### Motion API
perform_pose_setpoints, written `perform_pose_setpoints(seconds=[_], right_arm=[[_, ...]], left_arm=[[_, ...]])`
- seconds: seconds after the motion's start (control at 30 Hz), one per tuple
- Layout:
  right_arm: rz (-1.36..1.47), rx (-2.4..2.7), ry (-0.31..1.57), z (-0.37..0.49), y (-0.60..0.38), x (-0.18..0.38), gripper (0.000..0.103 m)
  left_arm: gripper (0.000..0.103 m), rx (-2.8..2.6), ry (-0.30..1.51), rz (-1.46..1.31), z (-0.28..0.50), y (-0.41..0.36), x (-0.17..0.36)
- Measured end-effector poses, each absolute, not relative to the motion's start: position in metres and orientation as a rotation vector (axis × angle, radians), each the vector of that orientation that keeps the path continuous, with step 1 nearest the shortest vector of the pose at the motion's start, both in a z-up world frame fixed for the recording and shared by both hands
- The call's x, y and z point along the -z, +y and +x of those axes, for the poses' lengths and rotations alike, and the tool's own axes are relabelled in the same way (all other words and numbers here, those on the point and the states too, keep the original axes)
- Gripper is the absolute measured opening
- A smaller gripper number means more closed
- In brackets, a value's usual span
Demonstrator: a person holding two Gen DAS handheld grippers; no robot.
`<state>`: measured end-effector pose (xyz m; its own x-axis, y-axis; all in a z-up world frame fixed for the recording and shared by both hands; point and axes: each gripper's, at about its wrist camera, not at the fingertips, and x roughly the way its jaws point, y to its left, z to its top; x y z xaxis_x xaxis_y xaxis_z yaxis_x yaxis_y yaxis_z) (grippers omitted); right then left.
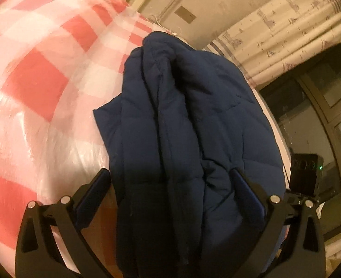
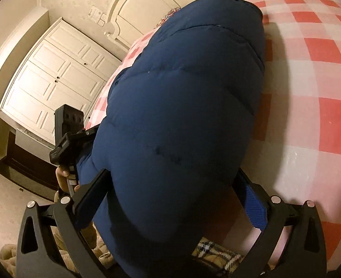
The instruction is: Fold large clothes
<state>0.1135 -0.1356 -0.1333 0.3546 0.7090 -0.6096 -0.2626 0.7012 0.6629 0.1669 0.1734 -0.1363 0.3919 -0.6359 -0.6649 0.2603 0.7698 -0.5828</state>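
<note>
A navy quilted puffer jacket (image 1: pixel 182 115) lies bunched in long folds on a bed with a red-and-white checked cover (image 1: pixel 43 81) under clear plastic. My left gripper (image 1: pixel 169 176) stands open and wide, straddling the near end of the jacket, with a strip of bed cover showing between the left finger and the cloth. In the right wrist view the jacket (image 2: pixel 182 92) bulges between the wide-set fingers of my right gripper (image 2: pixel 170 176), also open. Its right pad (image 2: pixel 254 208) shows blue and stands clear of the cloth. The checked cover (image 2: pixel 309 92) spreads to the right.
The bed edge runs along the jacket's far side. A patterned curtain (image 1: pixel 286 34) and dark window (image 1: pixel 321 115) lie beyond it. White wardrobe doors (image 2: pixel 54 81) and a headboard (image 2: pixel 147 0) stand behind. A hand (image 2: pixel 63 178) holds the other gripper's black body (image 2: pixel 68 127). A plaid cloth (image 2: pixel 217 252) lies below.
</note>
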Motion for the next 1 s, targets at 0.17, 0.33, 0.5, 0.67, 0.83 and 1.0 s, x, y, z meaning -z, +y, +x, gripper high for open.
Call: perform_pose_setpoints(seconds=[0.17, 0.33, 0.5, 0.67, 0.83, 1.0], right_arm=[[0.484, -0.668, 1.01, 0.113, -0.131, 0.134, 0.099], [0.416, -0.66, 0.897, 0.103, -0.129, 0.126, 0.085], [0.314, -0.61, 0.763, 0.087, -0.134, 0.104, 0.075], [0.305, -0.543, 0.644, 0.086, -0.17, 0.071, 0.073], [0.318, -0.439, 0.617, 0.126, -0.214, 0.054, 0.072], [0.375, -0.374, 0.668, 0.188, -0.264, 0.074, 0.072]], left_arm=[[0.101, 0.631, 1.066, -0.39, 0.164, 0.161, 0.136], [0.061, 0.679, 0.984, -0.462, 0.15, 0.168, 0.131], [0.045, 0.691, 0.86, -0.476, 0.135, 0.157, 0.107], [0.044, 0.73, 0.788, -0.453, 0.155, 0.125, 0.08], [0.044, 0.731, 0.786, -0.485, 0.217, 0.064, 0.067], [0.044, 0.65, 0.841, -0.486, 0.274, 0.001, 0.089]])
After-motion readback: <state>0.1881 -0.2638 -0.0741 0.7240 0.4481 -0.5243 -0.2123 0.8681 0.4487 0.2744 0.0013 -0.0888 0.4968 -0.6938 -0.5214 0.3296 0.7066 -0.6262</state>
